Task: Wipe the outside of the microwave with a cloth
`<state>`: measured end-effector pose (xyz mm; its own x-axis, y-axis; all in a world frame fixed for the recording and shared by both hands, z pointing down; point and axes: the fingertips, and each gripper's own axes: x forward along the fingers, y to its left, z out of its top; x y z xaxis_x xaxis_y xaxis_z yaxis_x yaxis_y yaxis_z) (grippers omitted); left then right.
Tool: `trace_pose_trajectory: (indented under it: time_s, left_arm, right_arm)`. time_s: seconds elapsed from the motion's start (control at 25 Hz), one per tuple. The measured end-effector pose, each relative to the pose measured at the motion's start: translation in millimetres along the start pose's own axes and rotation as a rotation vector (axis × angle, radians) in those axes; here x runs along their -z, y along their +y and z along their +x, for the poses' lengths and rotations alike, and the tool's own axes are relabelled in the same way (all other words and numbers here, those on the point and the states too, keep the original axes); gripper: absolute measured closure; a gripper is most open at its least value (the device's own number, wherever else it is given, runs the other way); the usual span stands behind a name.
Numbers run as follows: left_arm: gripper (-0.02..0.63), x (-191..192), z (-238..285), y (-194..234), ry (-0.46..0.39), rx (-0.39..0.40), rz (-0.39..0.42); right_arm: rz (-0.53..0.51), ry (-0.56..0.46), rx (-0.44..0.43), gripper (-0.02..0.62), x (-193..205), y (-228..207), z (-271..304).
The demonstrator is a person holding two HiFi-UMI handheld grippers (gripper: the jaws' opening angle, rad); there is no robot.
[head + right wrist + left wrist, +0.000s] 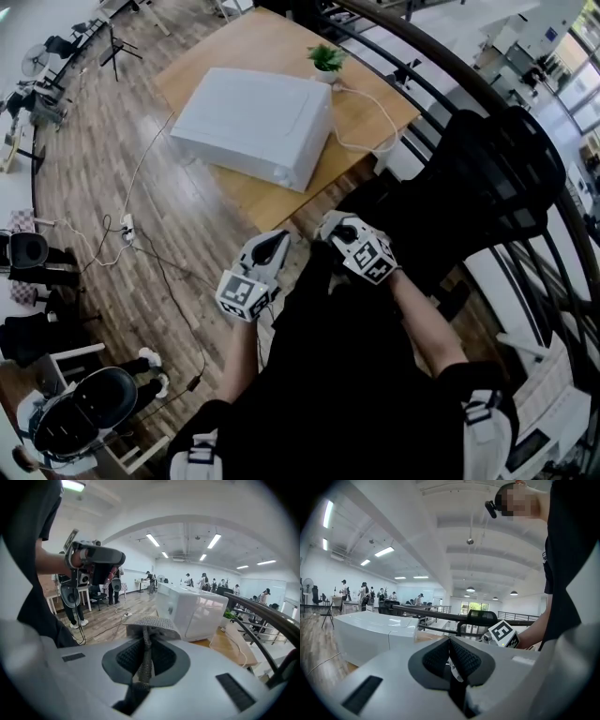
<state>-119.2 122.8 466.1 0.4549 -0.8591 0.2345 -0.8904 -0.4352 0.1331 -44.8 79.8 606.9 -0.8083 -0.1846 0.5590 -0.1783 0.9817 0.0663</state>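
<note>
So the right gripper (146,640) is clamped on a grey cloth (152,624). The cloth is pinched in a thin strip between the jaws, and a waffle-textured fold is bunched up just past the tips. The left gripper (450,640) is squeezed closed too, with nothing really held in it. A tiny pale scrap can be seen at the seam, but what it is can't be made out.

The microwave (253,122) is found ahead of both grippers, well apart from them and not touched by either. From the right gripper it's seen ahead and a bit to the right (192,609), and from the left one it's ahead and off to the left (370,632). It's a plain white glossy box with rounded edges, and the ceiling lights are reflected on its top. One small dark mark is visible on the side facing the right gripper. It's sat on a wooden table (281,202), and a little green plant (327,59) and a pale cable (380,117) are parked beyond it.
</note>
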Motion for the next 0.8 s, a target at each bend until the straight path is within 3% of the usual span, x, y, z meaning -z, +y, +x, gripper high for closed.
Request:
trace_pose_trajectory:
  time_s: [0.48,0.8]
  left_arm:
    - [0.603,15.4,-37.9,-23.4,0.032,-0.063,-0.027]
    - [0.603,23.2,-59.5,-22.8,0.022,-0.103,-0.011]
  right_arm:
    - [0.06,-0.174,0.023,0.578,-33.8,1.6,-71.8]
    - [0.064,-0.208,0.068,0.578,-41.8,4.2,-100.7]
